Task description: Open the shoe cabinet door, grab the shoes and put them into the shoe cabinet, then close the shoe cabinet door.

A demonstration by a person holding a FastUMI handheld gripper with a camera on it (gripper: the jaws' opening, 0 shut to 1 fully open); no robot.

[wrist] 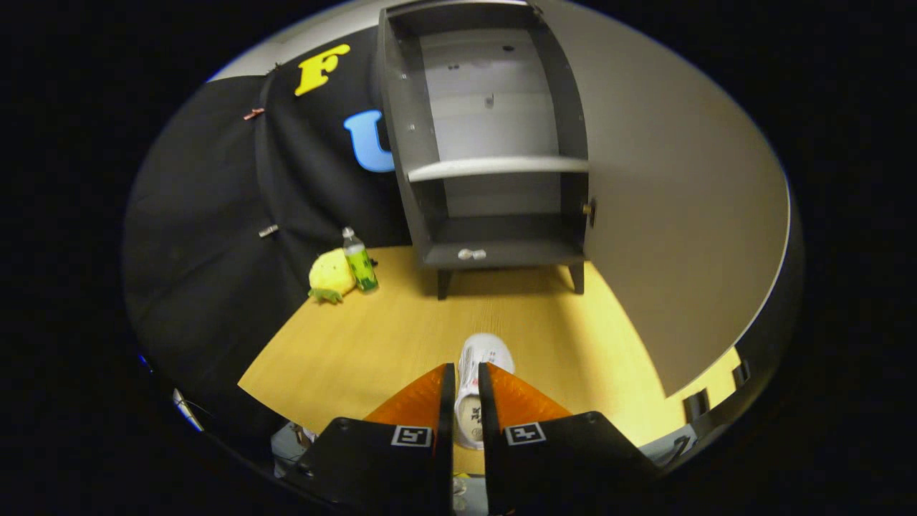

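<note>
white shoe [481, 356] between closed fingers [489, 387] — cabinet [494, 136] open

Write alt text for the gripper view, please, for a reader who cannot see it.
The gripper is shut on a white shoe above a wooden floor. Beyond stands the open shoe cabinet, a yellow plush toy and bottle beside it.

Even overhead light is falling on the wooden floor [372, 337], leaving it bright, while the cabinet [494, 143] is casting a soft shadow beneath itself and its lower compartment is staying dim. The fisheye lens is bending the cabinet's sides and the open door [680, 215] into curves. The gripper [466, 376], closed on the shoe [487, 351], is looking slightly soft up close.
</note>
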